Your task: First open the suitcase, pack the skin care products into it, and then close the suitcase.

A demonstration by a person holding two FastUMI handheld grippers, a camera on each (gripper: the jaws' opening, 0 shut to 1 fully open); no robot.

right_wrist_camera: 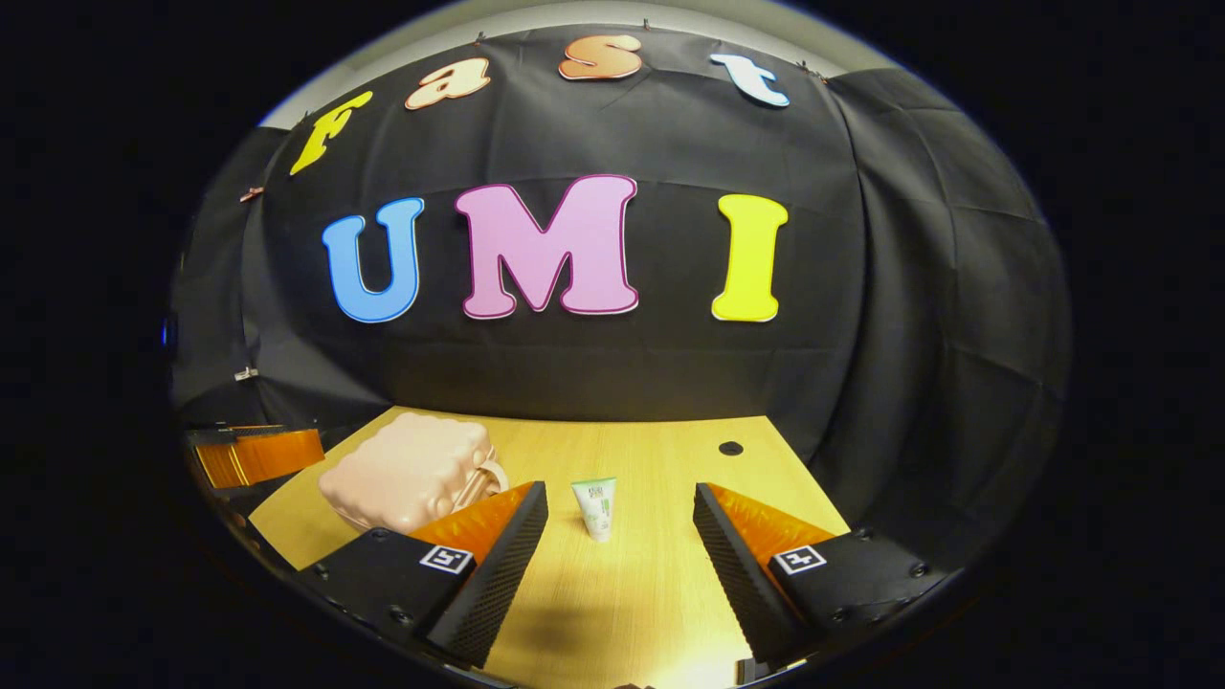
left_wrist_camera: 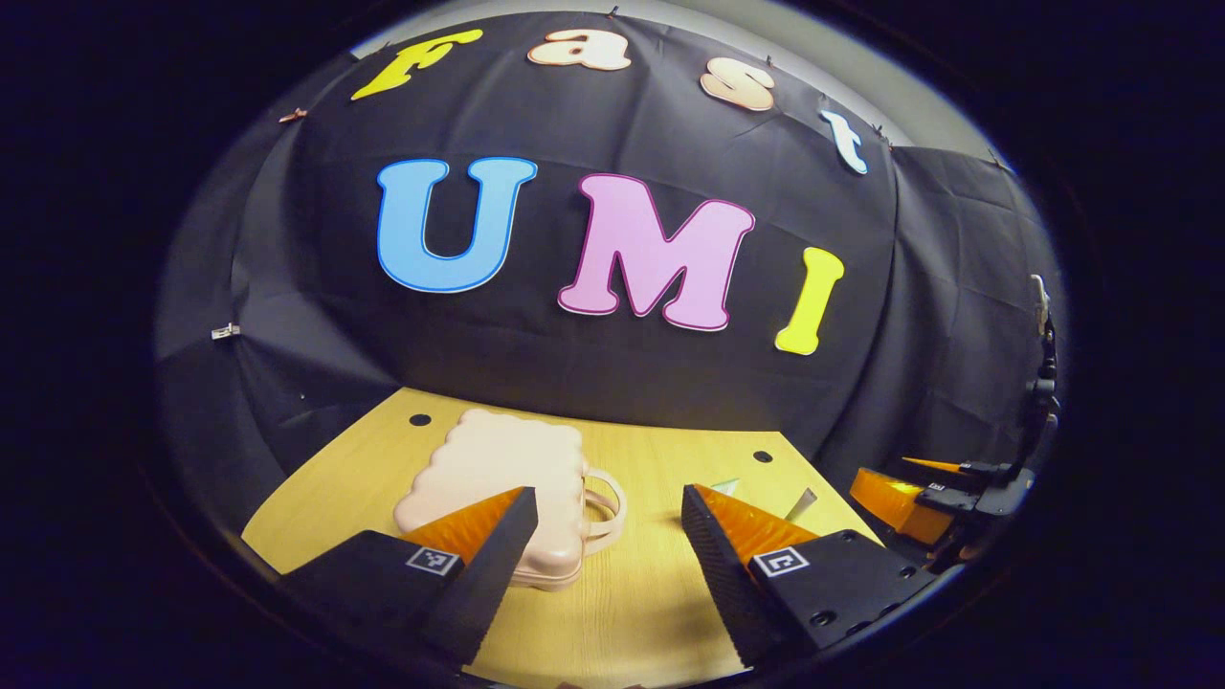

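The counter (left_wrist_camera: 660, 612) is a light wood-grain board w/ small dark round holes near its far edge, one at each far corner in the left gripper view, one at the far right in the right gripper view. Black cloth wall (right_wrist_camera: 612, 373) stands behind it and wraps round both sides; a strip of pale room wall shows above the cloth.

The suitcase (left_wrist_camera: 498, 469), pale pink w/ a wavy ribbed shell, lies flat and closed on the counter, its handle (left_wrist_camera: 608, 512) pointing to the right. In the right gripper view the suitcase (right_wrist_camera: 407, 469) sits at the left part of the counter, and the skin care tube (right_wrist_camera: 596, 507), white w/ green print, stands upright near the middle, apart from the suitcase.

The left hand-held gripper (left_wrist_camera: 608, 545) is wide apart, nothing between the fingers; its left finger covers the near corner of the suitcase. The right hand-held gripper (right_wrist_camera: 620, 536) is also wide, holding nothing; the tube is seen beyond its gap, not touched.

In the left gripper view the tube is mostly hidden behind the right finger, only small pale bits visible, hard to make out. The other gripper appears partly at the picture edges, cut off.
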